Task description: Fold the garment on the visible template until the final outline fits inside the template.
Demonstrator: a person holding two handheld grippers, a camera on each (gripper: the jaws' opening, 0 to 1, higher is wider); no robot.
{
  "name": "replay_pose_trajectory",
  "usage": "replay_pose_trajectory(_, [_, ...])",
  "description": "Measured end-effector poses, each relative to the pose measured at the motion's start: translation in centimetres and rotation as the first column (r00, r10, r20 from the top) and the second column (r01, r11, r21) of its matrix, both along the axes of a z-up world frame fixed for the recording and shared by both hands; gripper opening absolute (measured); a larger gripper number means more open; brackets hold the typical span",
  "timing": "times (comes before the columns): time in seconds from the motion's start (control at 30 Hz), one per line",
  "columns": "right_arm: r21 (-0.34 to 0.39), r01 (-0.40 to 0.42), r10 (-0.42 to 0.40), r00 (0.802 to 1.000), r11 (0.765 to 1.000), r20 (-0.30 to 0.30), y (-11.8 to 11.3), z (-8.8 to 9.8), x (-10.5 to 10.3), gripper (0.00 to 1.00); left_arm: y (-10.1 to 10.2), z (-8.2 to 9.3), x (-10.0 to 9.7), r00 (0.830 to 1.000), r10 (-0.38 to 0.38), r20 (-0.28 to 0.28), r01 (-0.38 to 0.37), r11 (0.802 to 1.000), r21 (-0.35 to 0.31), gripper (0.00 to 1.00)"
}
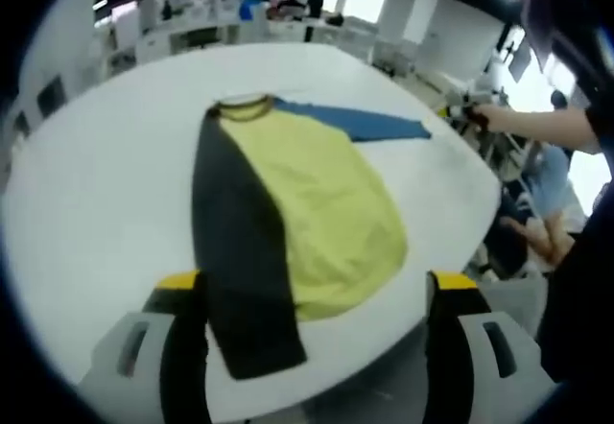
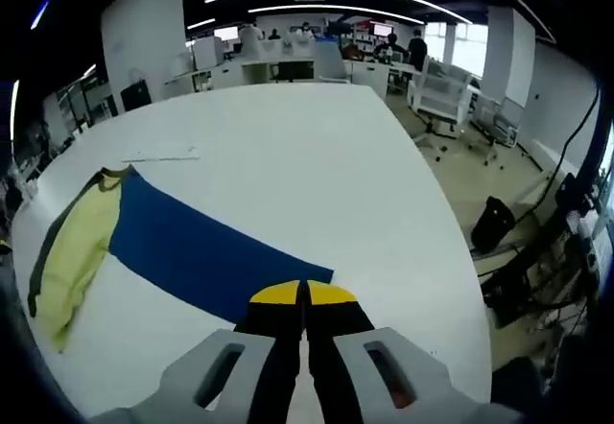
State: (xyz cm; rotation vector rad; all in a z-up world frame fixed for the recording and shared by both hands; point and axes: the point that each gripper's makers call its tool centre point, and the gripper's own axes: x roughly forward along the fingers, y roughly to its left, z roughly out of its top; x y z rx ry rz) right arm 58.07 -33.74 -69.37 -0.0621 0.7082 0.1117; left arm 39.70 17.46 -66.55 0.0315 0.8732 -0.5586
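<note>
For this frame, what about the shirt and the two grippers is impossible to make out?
- Right gripper, right gripper view: the jaws hide whether they pinch the blue sleeve.
- Black sleeve, left gripper view: its cuff lies between the open left gripper tips; contact unclear.
- Template: no outline is discernible on the white table; blurred.

garment (image 1: pixel 307 203): flat on white table (image 1: pixel 86 203) | left hand-held gripper (image 1: pixel 312 294): jaws apart, nothing held
</note>
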Motion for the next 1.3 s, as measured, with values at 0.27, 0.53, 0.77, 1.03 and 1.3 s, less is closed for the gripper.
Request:
replay_pose_trajectory(0.27, [0.008, -0.048, 0.048, 0.999, 0.999, 0.026, 2.2, 2.1, -1.3, 0.05, 0.1, 0.9, -0.3, 1.000, -0.001, 0.027, 0.002, 1.000, -0.020, 0.91])
replay_pose_trajectory(0.53, [0.031, -0.063, 0.061, 0.996, 0.998, 0.069, 3.8, 4.2, -2.8, 0.08, 1.0, 1.9, -0.7, 0.998, 0.004, 0.056, -0.003, 1.000, -0.031, 0.92])
replay_pose_trajectory(0.77, [0.057, -0.100, 0.093, 0.990, 0.993, 0.109, 6.2, 6.1, -4.6, 0.11, 2.1, 2.3, -1.8, 0.998, 0.023, 0.066, -0.020, 0.999, -0.040, 0.93])
replay_pose_trajectory(1.03, [0.092, -0.132, 0.116, 0.980, 0.987, 0.159, 9.2, 8.3, -6.3, 0.20, 3.1, 2.5, -3.0, 0.996, 0.033, 0.079, -0.029, 0.998, -0.049, 0.93])
replay_pose_trajectory(1.3, [0.120, -0.194, 0.172, 0.970, 0.974, 0.172, 12.5, 9.5, -8.6, 0.31, 3.5, 2.5, -4.7, 0.996, 0.029, 0.080, -0.024, 0.998, -0.057, 0.93])
